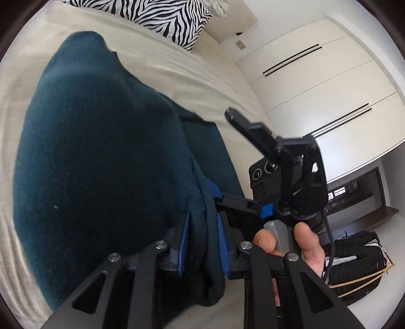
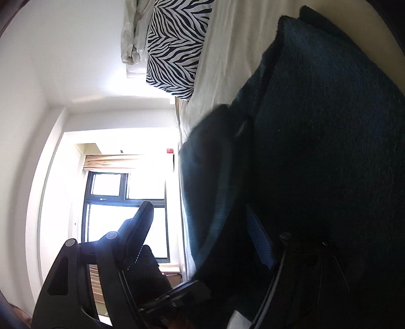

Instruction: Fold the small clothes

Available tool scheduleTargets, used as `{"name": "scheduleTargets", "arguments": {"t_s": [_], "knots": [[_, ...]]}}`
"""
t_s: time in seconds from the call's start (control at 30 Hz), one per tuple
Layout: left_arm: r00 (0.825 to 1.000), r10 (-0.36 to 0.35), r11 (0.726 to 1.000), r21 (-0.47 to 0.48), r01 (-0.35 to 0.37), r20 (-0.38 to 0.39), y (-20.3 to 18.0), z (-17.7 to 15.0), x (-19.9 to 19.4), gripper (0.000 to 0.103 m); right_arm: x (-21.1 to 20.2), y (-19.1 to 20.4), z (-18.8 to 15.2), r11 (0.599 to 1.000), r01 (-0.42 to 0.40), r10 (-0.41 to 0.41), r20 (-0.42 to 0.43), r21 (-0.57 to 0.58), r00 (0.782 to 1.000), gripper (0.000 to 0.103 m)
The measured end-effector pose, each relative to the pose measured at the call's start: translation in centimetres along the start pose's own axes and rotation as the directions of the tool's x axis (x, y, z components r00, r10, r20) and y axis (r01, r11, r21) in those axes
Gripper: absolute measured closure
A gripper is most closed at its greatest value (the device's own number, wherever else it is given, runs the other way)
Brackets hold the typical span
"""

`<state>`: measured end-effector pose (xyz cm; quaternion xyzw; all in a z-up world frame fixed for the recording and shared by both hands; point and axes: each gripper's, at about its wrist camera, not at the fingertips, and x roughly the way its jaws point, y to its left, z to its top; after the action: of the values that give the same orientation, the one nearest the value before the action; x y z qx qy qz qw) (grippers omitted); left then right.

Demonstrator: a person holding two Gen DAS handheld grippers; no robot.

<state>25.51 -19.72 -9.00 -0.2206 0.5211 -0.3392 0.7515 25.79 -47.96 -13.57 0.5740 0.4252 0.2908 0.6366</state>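
Note:
A dark teal fleece garment (image 1: 101, 162) lies partly on the cream bed (image 1: 177, 73) and hangs lifted toward the camera. My left gripper (image 1: 202, 240) is shut on a bunched fold of it between the blue pads (image 1: 222, 240). My right gripper (image 1: 235, 200) shows in the left wrist view, turned sideways, one finger reaching into the cloth beside mine. In the right wrist view the gripper (image 2: 197, 243) stands wide open: one finger (image 2: 141, 222) is free against the window, the blue pad (image 2: 260, 243) of the other lies against the teal garment (image 2: 329, 151).
A zebra-print pillow (image 1: 174, 17) lies at the head of the bed, also in the right wrist view (image 2: 174, 48). White wardrobe doors (image 1: 316, 83) stand beyond the bed. A black bag (image 1: 357, 268) sits on the floor. A bright window (image 2: 126, 202) faces the right camera.

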Motion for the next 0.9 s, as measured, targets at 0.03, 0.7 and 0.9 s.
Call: {"name": "scheduleTargets", "arguments": {"t_s": [0.03,0.7,0.9], "knots": [[1.000,-0.006,1.000,0.012,0.006,0.001,-0.2,-0.3,-0.1,0.065,-0.1,-0.1,0.1,1.000,-0.008,0.008,-0.004,-0.002,1.000,0.031],[0.988,0.043,0.998,0.029,-0.048,0.147,3.2,-3.0,-10.9,0.042,4.6,5.1,-1.0,0.801,0.497,-0.519,0.027,-0.334,0.855,0.089],[0.986,0.041,0.997,0.052,-0.050,0.160,2.3,-2.4,-10.4,0.041,0.5,8.1,0.8,0.784,0.505,-0.504,0.105,-0.360,0.857,0.089]]}}
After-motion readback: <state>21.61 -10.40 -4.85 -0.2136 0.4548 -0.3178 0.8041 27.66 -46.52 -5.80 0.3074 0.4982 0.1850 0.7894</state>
